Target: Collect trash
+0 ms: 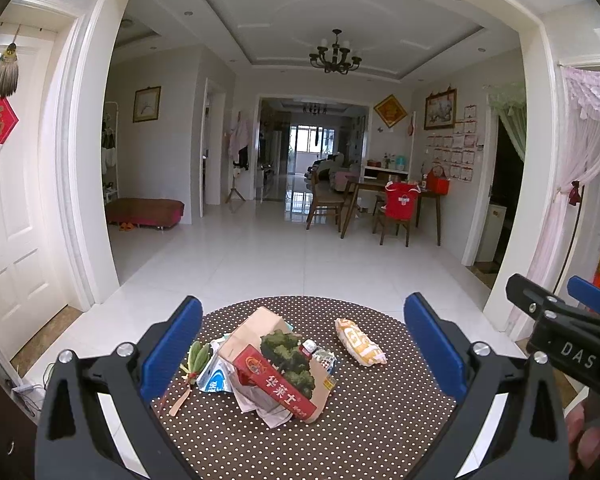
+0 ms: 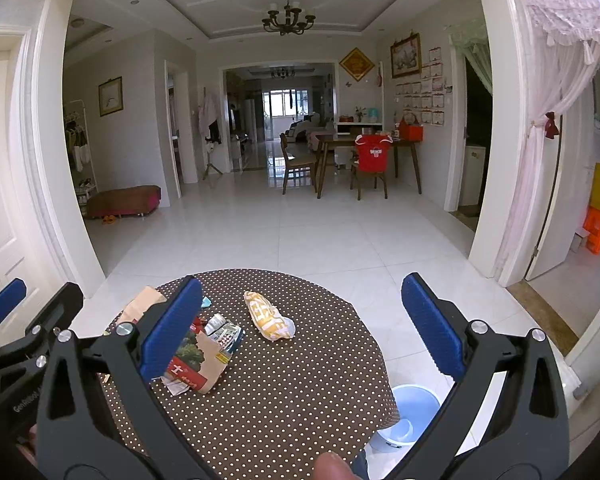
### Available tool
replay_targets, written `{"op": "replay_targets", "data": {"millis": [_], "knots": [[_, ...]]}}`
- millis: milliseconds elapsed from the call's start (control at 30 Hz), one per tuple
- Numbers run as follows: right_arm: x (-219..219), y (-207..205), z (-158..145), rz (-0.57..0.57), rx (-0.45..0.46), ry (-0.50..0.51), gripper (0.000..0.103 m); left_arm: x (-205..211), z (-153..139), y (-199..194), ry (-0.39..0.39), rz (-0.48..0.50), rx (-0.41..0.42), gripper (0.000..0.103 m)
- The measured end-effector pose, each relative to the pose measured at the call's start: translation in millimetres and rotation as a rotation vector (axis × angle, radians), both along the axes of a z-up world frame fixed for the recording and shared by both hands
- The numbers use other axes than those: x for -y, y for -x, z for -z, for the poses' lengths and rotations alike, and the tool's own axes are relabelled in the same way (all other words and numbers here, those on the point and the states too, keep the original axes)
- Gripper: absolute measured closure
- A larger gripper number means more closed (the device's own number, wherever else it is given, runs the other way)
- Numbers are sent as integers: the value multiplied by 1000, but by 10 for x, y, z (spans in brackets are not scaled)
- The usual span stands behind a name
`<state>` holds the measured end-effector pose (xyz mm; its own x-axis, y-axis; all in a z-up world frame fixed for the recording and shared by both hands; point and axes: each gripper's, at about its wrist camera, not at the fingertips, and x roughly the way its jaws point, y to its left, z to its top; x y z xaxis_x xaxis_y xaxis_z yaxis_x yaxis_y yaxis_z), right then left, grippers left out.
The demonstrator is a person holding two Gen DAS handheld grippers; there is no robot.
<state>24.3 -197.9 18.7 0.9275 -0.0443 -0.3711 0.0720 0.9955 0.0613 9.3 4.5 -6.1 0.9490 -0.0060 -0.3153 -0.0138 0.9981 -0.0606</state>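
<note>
A heap of trash lies on a round brown polka-dot table [image 1: 364,420]: a brown paper bag with a red band [image 1: 284,364], crumpled wrappers [image 1: 216,376] and a green leafy scrap [image 1: 198,354]. A yellow-and-white wrapper [image 1: 360,342] lies apart, to the right. My left gripper [image 1: 304,356] hovers open over the heap and holds nothing. My right gripper [image 2: 300,328] is open too, above the table [image 2: 292,400], with the yellow wrapper [image 2: 270,320] between its fingers' line of sight and the bag [image 2: 204,360] behind its left finger. A pale blue bin [image 2: 408,414] stands on the floor at the table's right.
White tiled floor [image 2: 300,232] stretches beyond the table to a dining table with chairs [image 2: 360,160]. A white door [image 1: 8,220] is at the left, curtains [image 2: 540,128] at the right. A thumb tip [image 2: 332,466] shows at the bottom edge.
</note>
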Motion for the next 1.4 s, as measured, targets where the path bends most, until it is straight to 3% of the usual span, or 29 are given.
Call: {"op": "replay_targets", "data": {"millis": [667, 967, 1133, 1400], "knots": [[-179, -135, 169, -23, -14, -2, 5, -5, 18, -3, 1, 1, 2, 4], [-209, -252, 240, -78, -54, -6, 5, -94, 141, -97, 11, -23, -34, 4], [-330, -437, 430, -154, -107, 0, 5, -269, 356, -185, 23, -47, -83, 4], [-787, -943, 1031, -329, -276, 40, 5, -669, 833, -357, 52, -114, -201, 4]]}}
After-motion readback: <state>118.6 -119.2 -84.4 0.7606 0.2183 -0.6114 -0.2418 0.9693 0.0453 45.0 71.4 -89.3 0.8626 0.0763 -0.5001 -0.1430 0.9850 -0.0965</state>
